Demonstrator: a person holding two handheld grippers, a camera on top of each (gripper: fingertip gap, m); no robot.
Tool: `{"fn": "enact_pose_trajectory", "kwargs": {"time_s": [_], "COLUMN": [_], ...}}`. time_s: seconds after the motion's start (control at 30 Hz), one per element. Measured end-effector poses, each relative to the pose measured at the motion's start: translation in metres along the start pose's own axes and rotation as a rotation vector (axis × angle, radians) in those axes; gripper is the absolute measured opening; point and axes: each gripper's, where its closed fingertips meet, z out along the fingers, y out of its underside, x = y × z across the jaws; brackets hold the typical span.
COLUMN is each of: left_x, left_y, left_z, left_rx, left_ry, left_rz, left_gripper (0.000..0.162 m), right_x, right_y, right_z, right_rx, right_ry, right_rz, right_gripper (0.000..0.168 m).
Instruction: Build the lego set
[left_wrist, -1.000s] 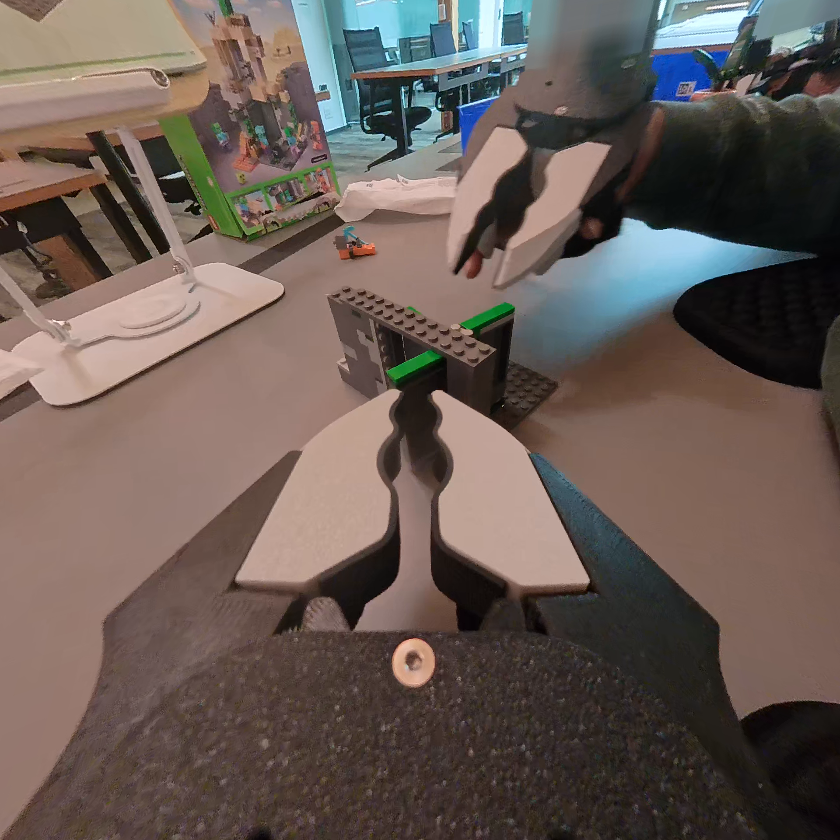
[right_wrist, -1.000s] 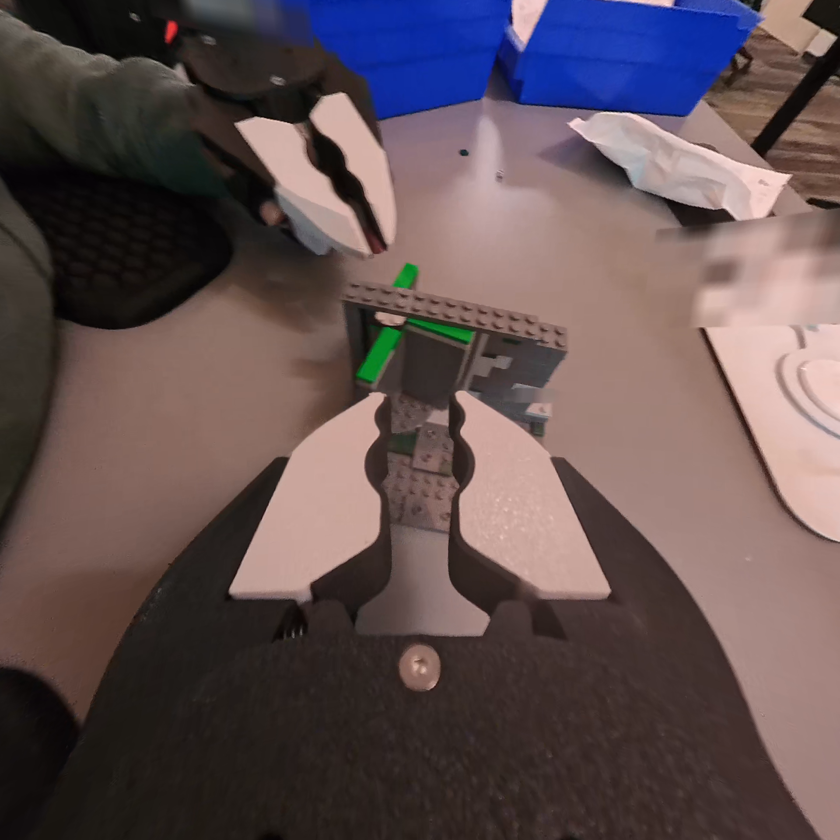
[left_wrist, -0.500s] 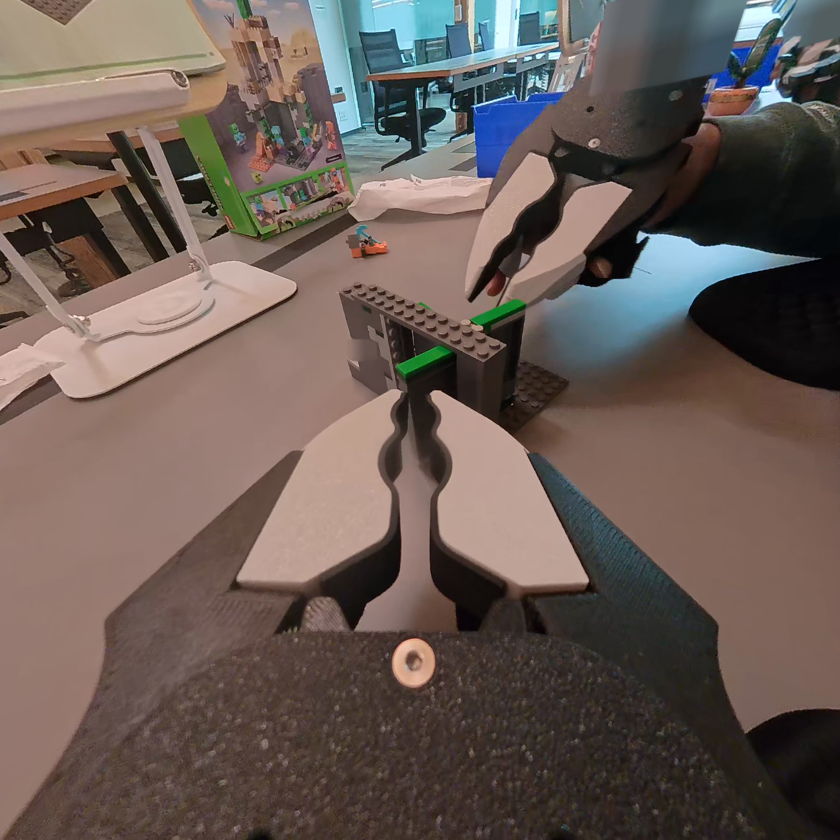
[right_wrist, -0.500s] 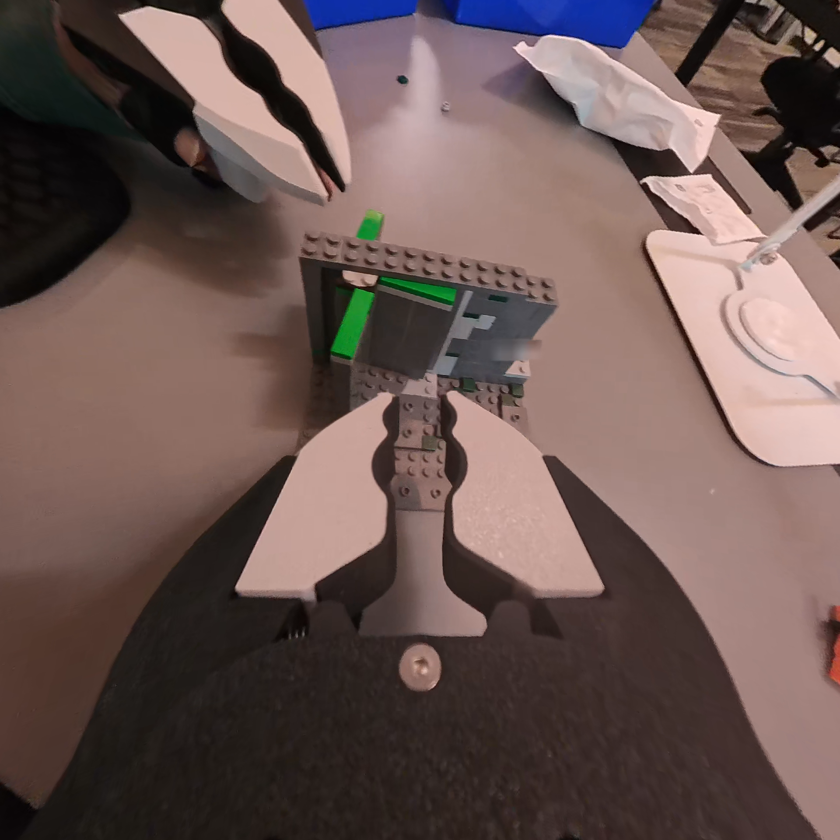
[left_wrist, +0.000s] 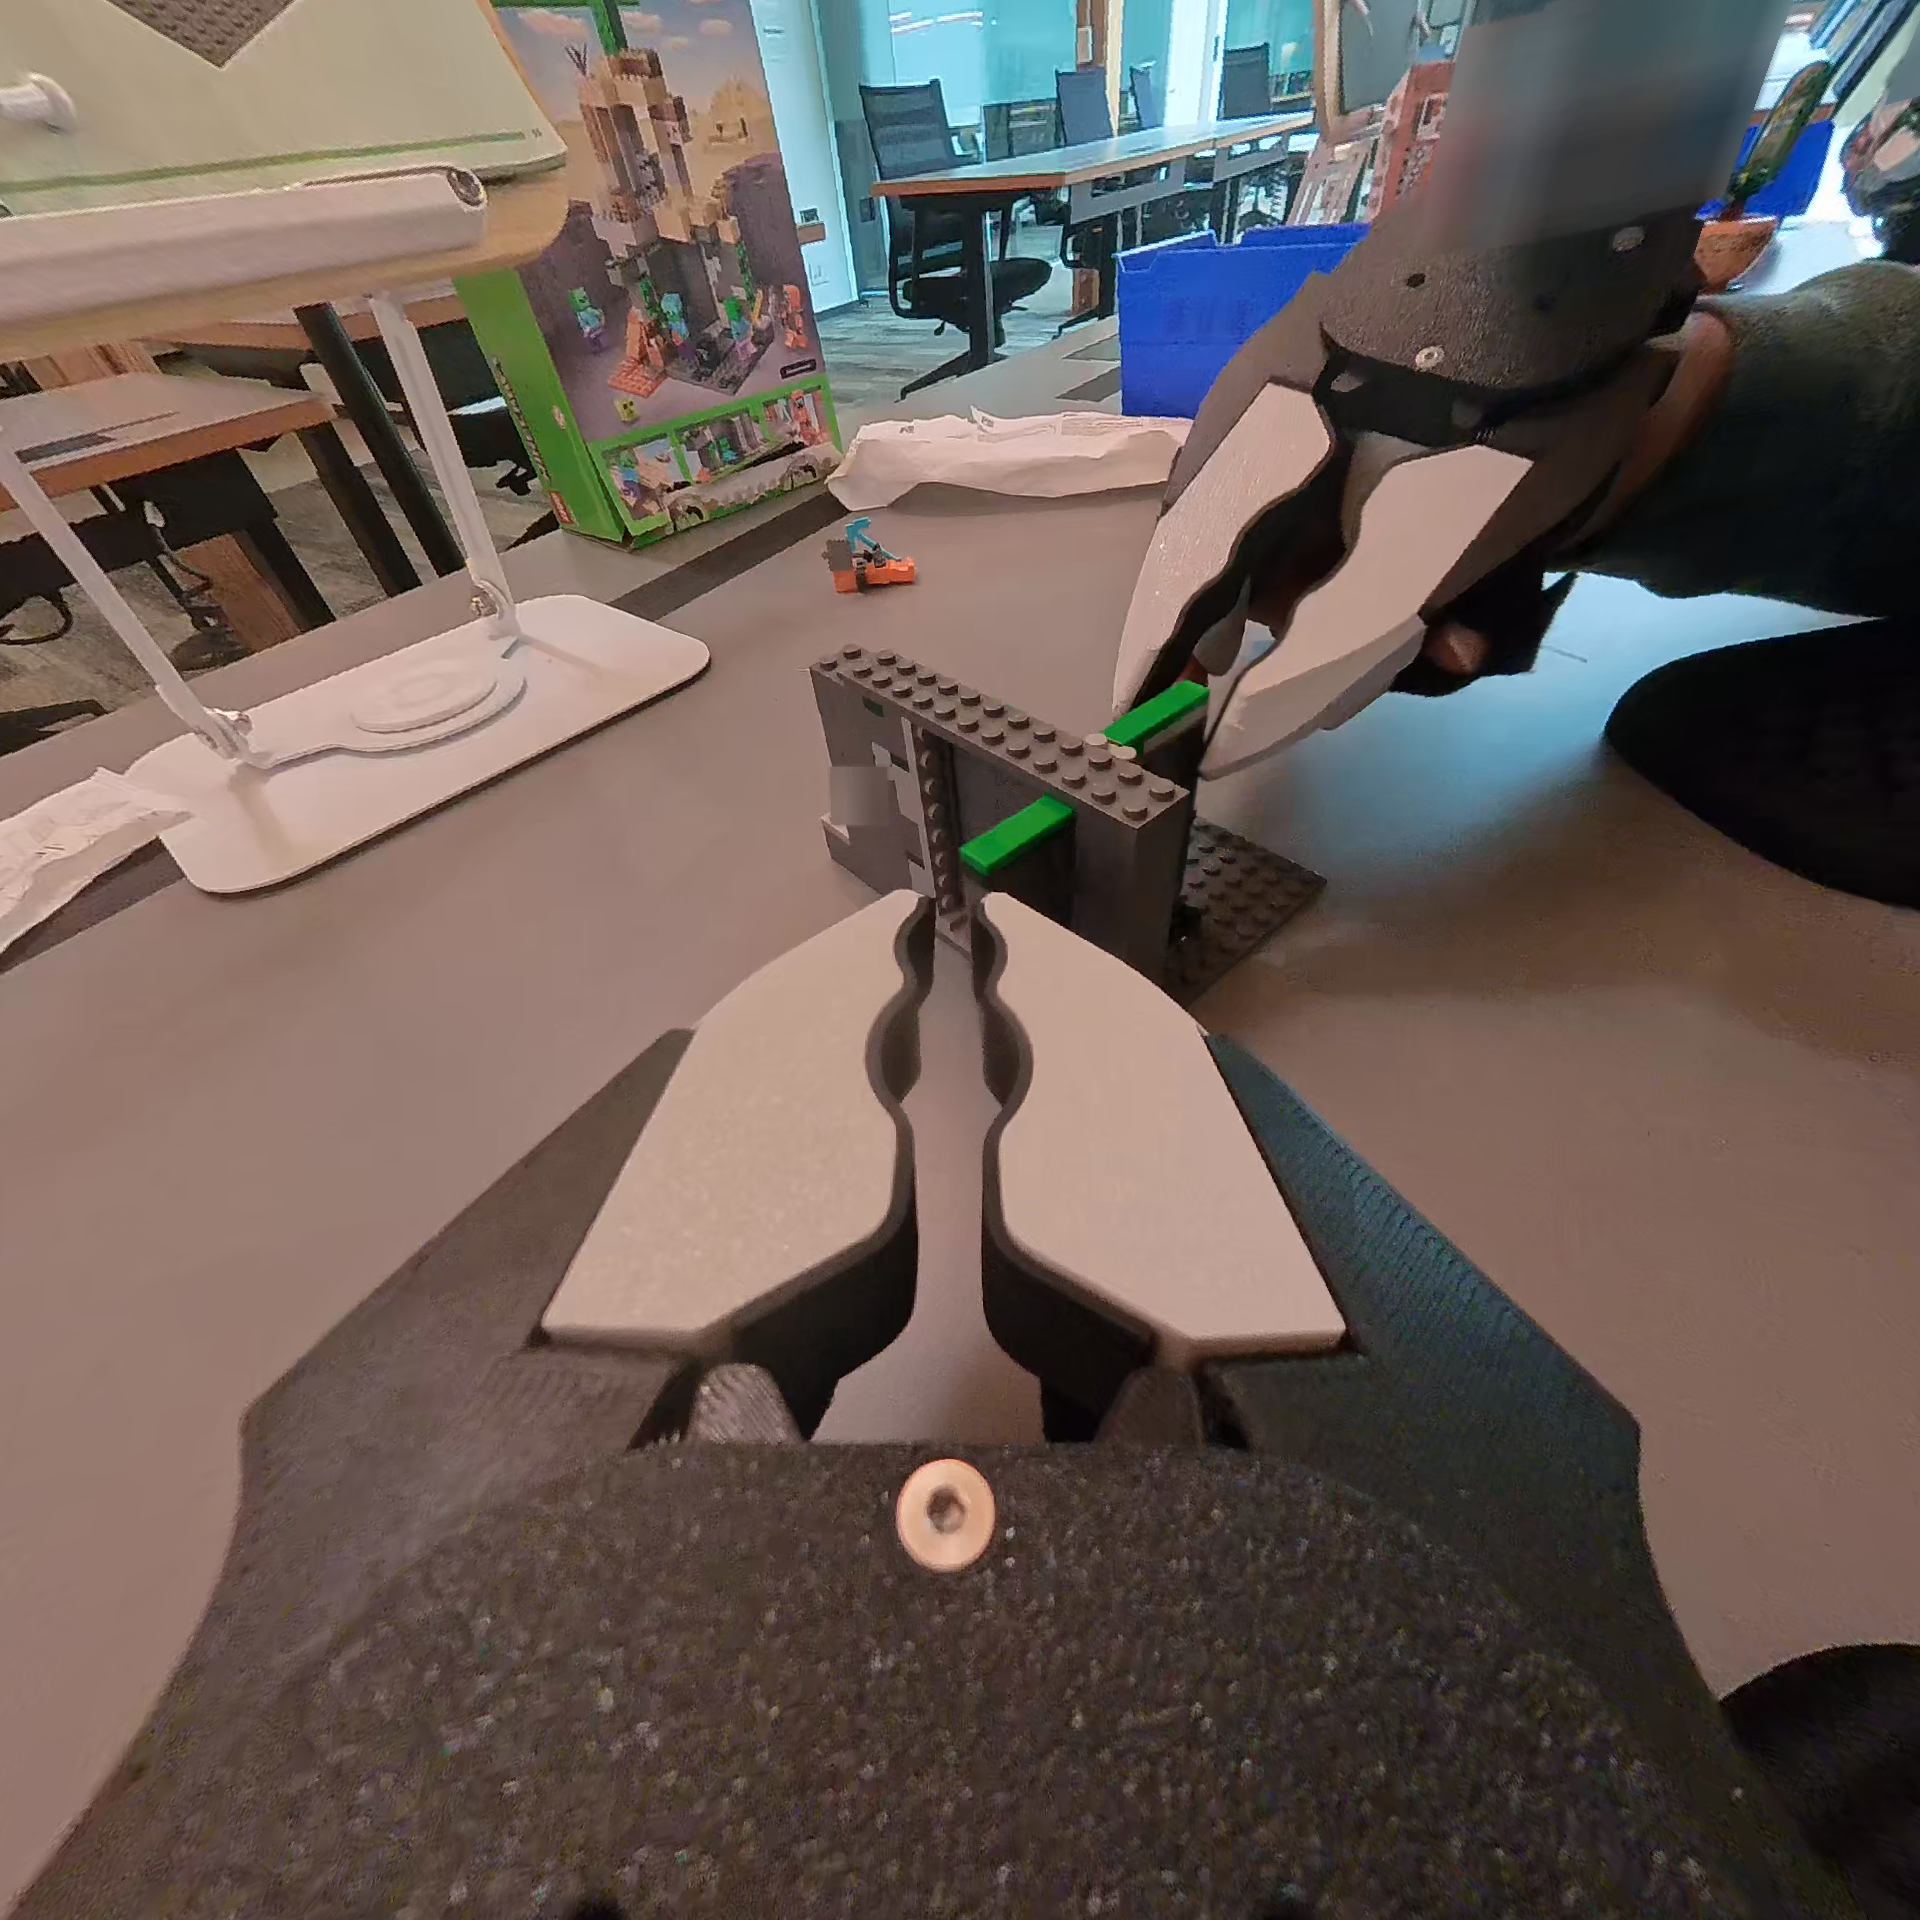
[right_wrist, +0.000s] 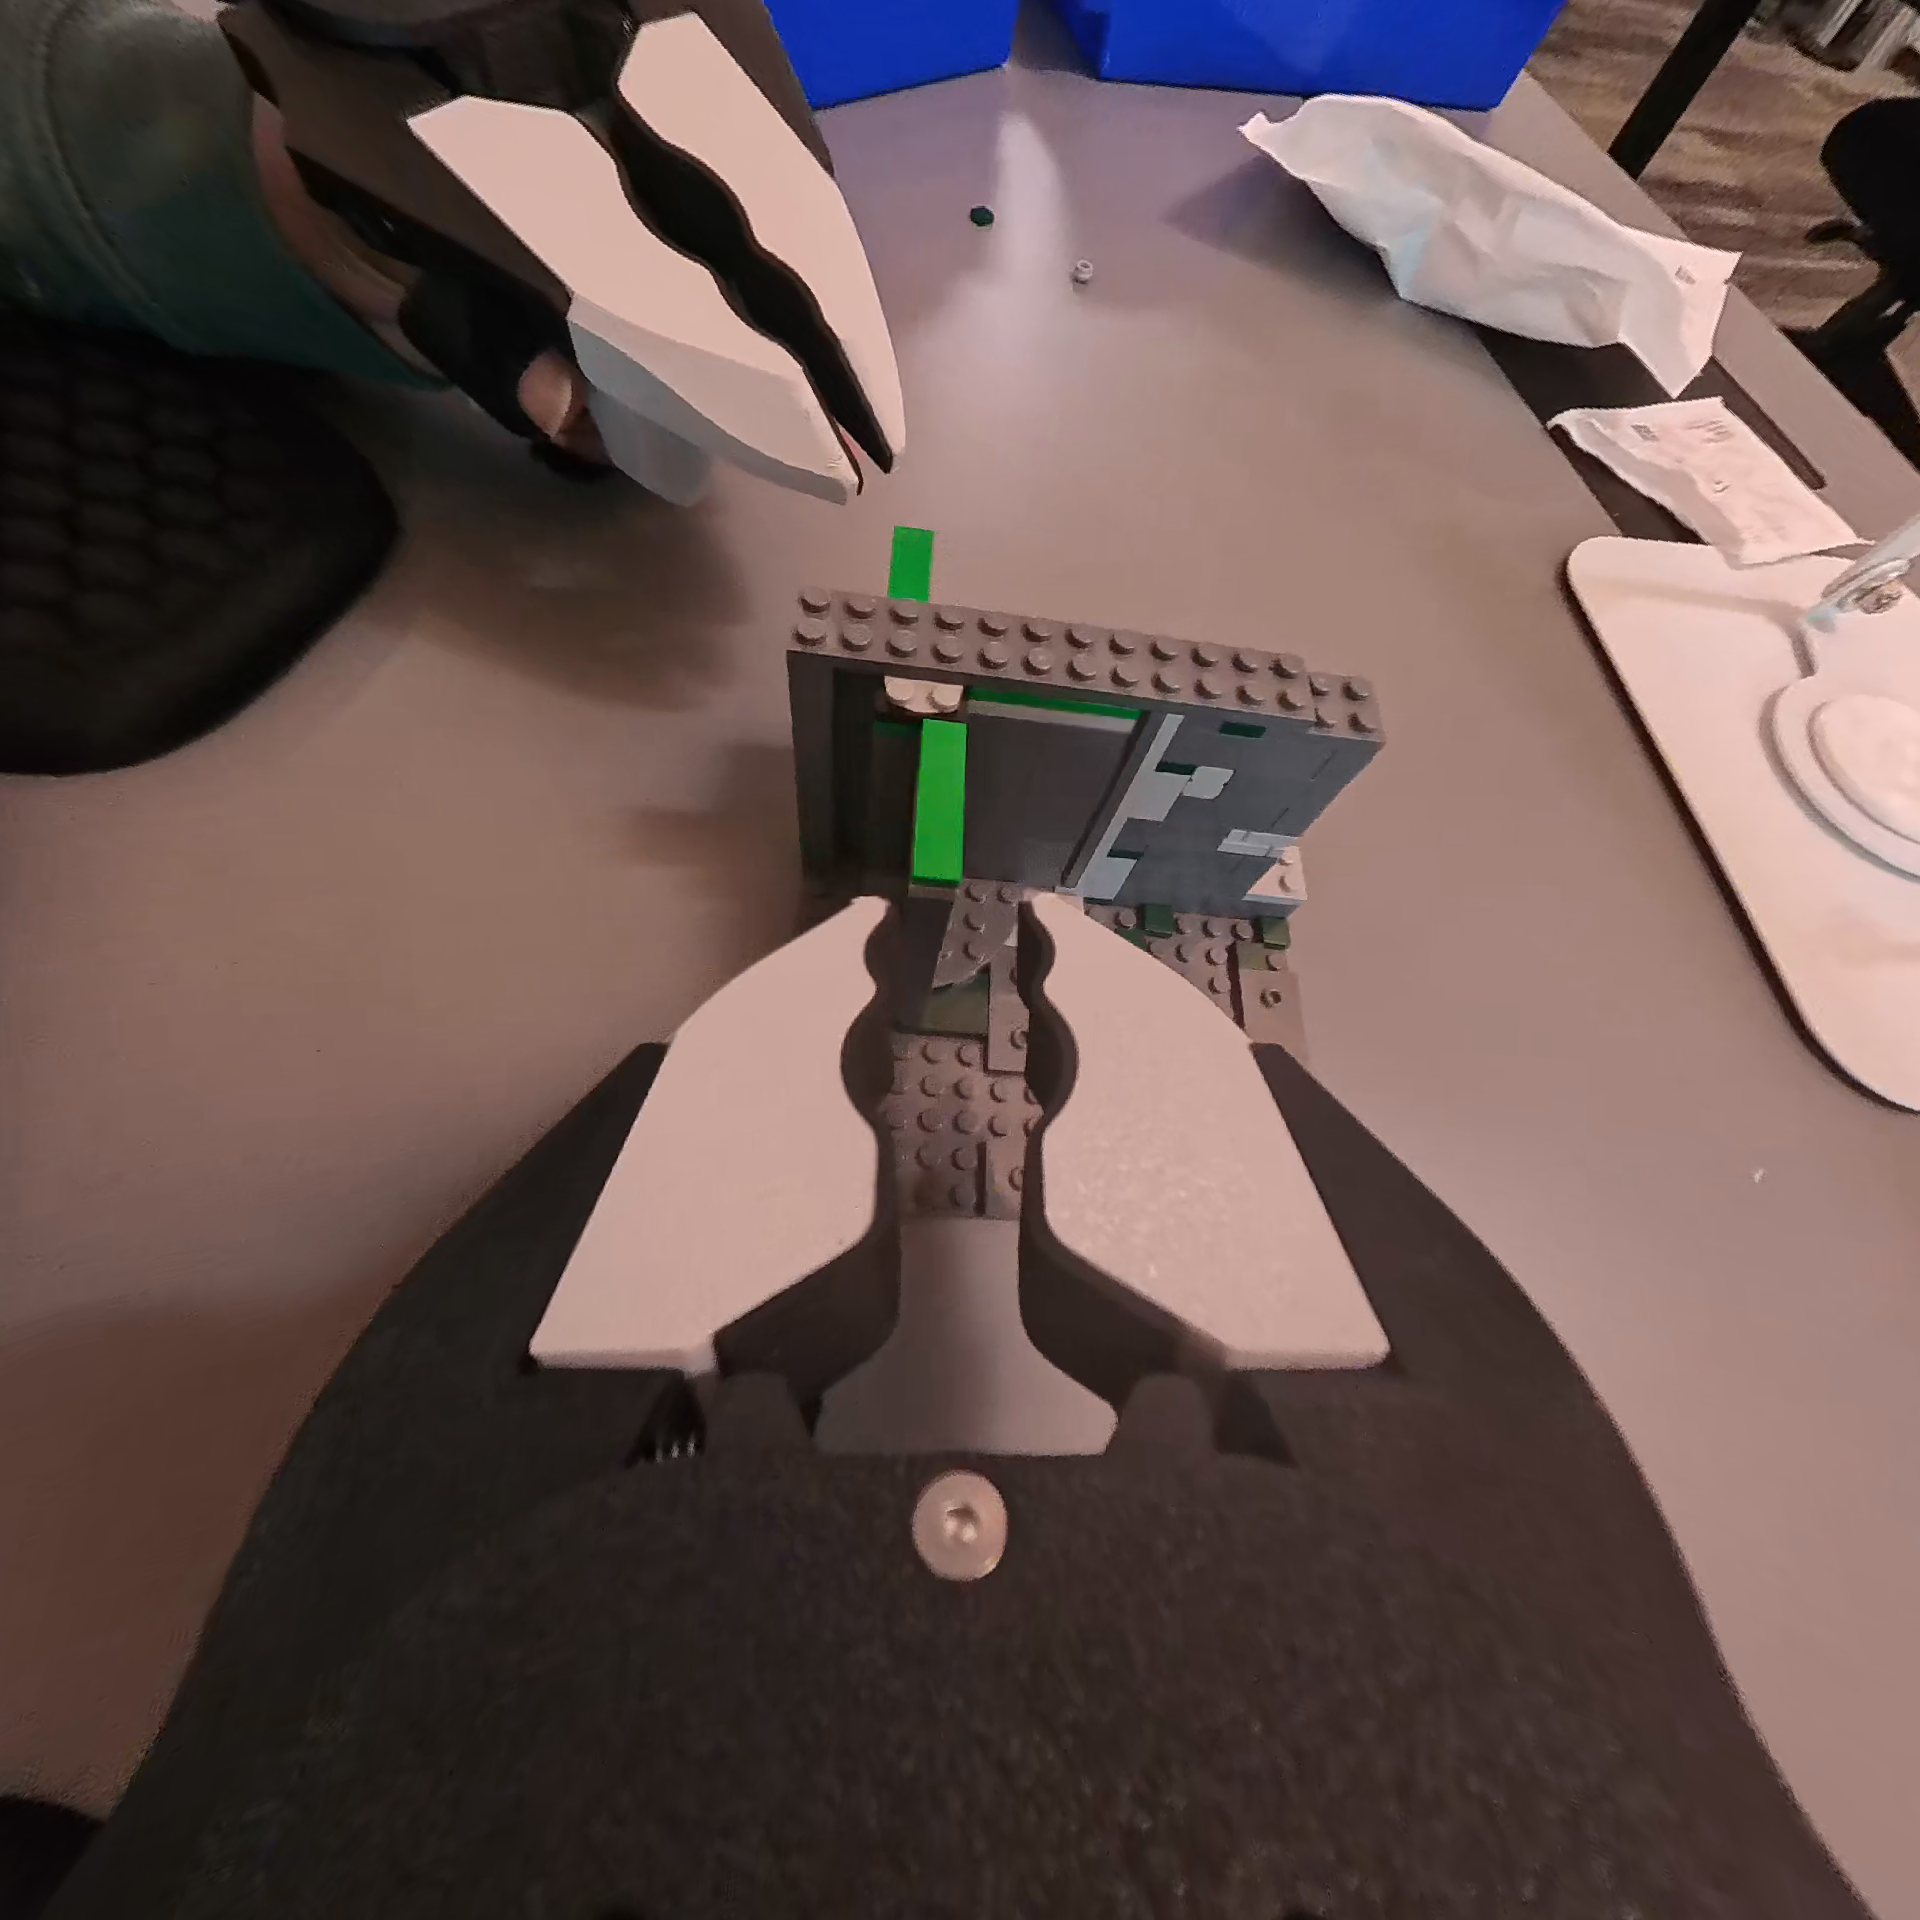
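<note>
A grey lego wall (left_wrist: 997, 810) with a studded top stands on a dark baseplate (left_wrist: 1236, 883). A green tile (left_wrist: 1013, 836) runs through the wall and sticks out on both sides. My left gripper (left_wrist: 954, 909) is shut and empty, with its tips low by the near foot of the wall. My right gripper (left_wrist: 1179, 727) is slightly open, with its tips at the far end of the green tile. In the right wrist view it (right_wrist: 958, 914) hovers over the baseplate (right_wrist: 956, 1122), just short of the wall (right_wrist: 1081, 769) and the tile (right_wrist: 940, 800). The left gripper (right_wrist: 868, 473) shows beyond the wall.
A lego box (left_wrist: 675, 312), a white stand base (left_wrist: 416, 727), a small orange figure (left_wrist: 868, 566) and a white paper bag (left_wrist: 1008, 447) lie behind the build. A black pad (left_wrist: 1766, 748) is at the right. Blue bins (right_wrist: 1299, 31) and two tiny loose pieces (right_wrist: 982, 215) are at the far end. My right fingertips sit around 9 cm from my left ones.
My right gripper has come down from above the build to the end of the green tile. My left gripper has stayed shut, a little closer to the wall.
</note>
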Motion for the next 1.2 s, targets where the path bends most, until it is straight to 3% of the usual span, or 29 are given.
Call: {"fn": "enact_pose_trajectory", "kwargs": {"time_s": [0.33,1.2], "left_x": [0.001,0.006], "left_y": [0.001,0.001], "left_z": [0.0,0.001], "left_rx": [-0.007,-0.012], "left_ry": [0.005,0.019], "left_rz": [0.006,0.018], "left_gripper": [0.006,0.006], "right_x": [0.012,-0.028], "right_y": [0.001,-0.013], "right_z": [-0.003,0.0], "right_rx": [0.005,0.011], "right_ry": [0.033,-0.037], "right_rz": [0.02,-0.06], "right_gripper": [0.015,0.015]}}
